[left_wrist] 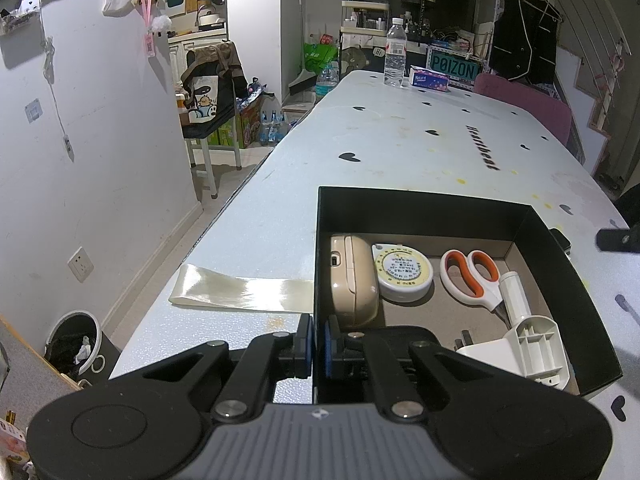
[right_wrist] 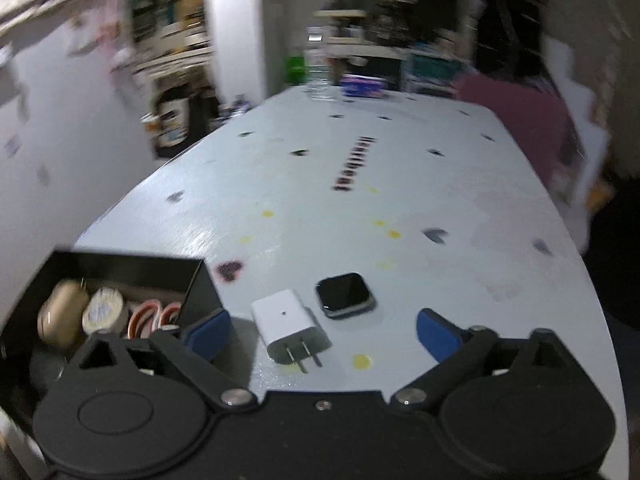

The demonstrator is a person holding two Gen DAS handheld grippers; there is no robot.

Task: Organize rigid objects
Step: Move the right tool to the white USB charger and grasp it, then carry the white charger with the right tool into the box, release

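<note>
Between my left gripper (left_wrist: 316,346) jaws: near wall of black box (left_wrist: 560,264), clamped. Ahead of them, inside box: scissors (left_wrist: 474,274), tape measure (left_wrist: 402,272). My right gripper (right_wrist: 324,334) jaws wide apart; white charger (right_wrist: 290,326) between them, smartwatch (right_wrist: 345,294) just beyond.

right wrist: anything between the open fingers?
Yes: the white charger lies between the right gripper's fingers, watch just beyond it, right wrist view.

Left claw (left_wrist: 318,346) pinched nearly closed over a thin wall, right claw (right_wrist: 324,334) spread wide
</note>
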